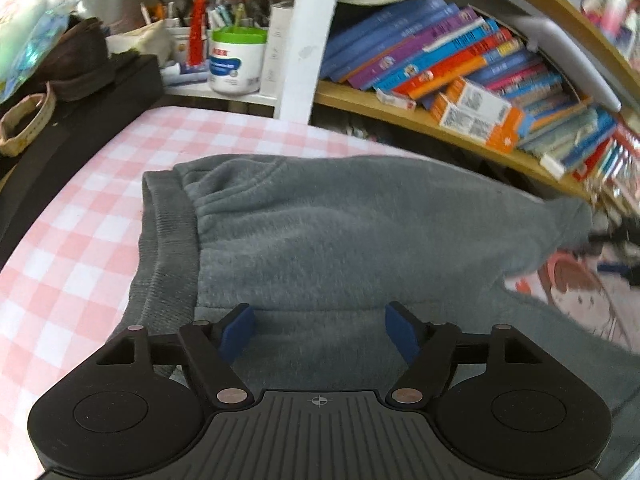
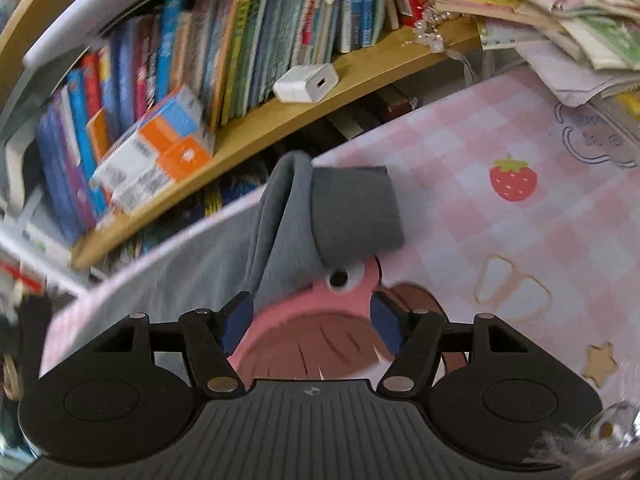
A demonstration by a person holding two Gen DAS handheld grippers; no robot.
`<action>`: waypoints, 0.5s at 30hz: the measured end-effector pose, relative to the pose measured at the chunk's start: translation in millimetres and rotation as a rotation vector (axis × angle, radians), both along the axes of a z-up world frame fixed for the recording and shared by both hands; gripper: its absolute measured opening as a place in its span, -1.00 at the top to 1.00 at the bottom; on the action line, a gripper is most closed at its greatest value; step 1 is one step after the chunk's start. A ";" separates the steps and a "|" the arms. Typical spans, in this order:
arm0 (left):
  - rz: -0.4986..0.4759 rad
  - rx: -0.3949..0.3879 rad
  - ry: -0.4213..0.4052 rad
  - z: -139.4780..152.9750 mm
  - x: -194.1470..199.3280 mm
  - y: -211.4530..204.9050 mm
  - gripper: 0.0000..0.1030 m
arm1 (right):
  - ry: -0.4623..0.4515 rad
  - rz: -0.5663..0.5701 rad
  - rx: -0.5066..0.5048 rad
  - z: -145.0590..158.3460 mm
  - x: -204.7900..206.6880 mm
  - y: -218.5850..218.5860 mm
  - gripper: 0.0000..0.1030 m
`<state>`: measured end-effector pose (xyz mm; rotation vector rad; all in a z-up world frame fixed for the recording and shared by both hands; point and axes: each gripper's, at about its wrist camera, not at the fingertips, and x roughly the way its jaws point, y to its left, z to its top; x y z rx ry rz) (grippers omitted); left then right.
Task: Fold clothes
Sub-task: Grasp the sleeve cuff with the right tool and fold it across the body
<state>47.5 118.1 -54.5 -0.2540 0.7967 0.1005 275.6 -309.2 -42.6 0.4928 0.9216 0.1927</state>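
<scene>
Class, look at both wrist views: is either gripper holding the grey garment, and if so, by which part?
Neither. The left gripper and right gripper are both open above the grey garment, gripping nothing.

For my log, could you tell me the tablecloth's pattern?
Pink-and-white check on the tablecloth, clearest in the left wrist view.

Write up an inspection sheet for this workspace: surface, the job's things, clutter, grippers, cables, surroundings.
Surface: pink checked mat with strawberry and cartoon prints.
Job's things: grey fleece garment lying on the mat, ribbed band toward the left; its cuffed end lies near the mat's far edge.
Clutter: paper pile on the mat's corner; white charger on the shelf.
Grippers: left gripper open above the garment; right gripper open, holding nothing.
Cables: nothing seen.
Surroundings: bookshelf, pen tub.
</scene>
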 end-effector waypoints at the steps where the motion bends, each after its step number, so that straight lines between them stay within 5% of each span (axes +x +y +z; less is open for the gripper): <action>1: -0.001 0.001 0.003 -0.7 -0.1 -0.4 -0.44 | 0.003 -0.015 0.015 -1.7 4.2 -1.7 -0.21; 15: -0.036 0.096 0.028 -10.0 -0.3 -18.1 -0.62 | 0.058 -0.185 0.257 -24.1 24.9 -26.5 -0.09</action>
